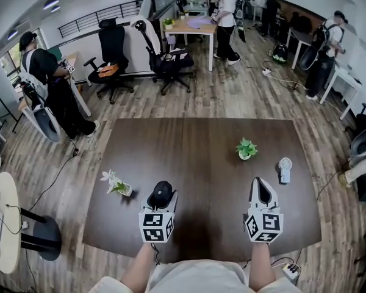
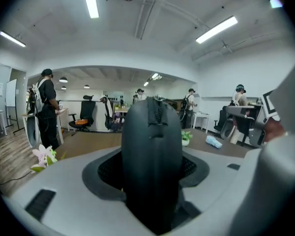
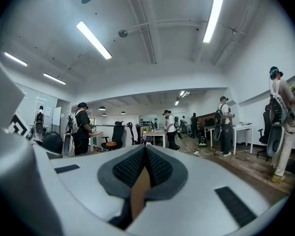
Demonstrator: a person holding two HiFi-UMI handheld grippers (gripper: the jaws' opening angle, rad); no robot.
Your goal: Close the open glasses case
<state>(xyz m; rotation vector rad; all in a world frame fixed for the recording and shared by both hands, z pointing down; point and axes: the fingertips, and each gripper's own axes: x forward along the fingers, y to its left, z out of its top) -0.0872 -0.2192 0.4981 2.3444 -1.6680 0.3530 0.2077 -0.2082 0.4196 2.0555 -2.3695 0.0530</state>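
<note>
Grips a black glasses case (image 1: 161,191) in the left gripper (image 1: 163,198), just above the near part of the table (image 1: 195,136), a little left of its middle. Shows, in the left gripper view, both padded jaws pressed against the sides of the case, which stands upright between them with a zip seam running up the edge that faces the camera. Cannot tell from any view whether the case is fully shut or gapes somewhere.

Holds the right gripper (image 1: 263,187) above the near part of the table as well, right of its middle and well apart from the case. Presses its jaws together, pad against pad, with nothing caught between them.

Leaves three small things standing or lying on the table: a green plant (image 1: 246,148) in a white pot, right of the table's centre; a small white fan (image 1: 285,170) lying near the table's right edge; a pot of white flowers (image 1: 117,184) near its left edge, just beside the case.

Places several people (image 1: 49,84), black office chairs (image 1: 113,57) and light desks well beyond the table's far edge, on a wooden floor.
</note>
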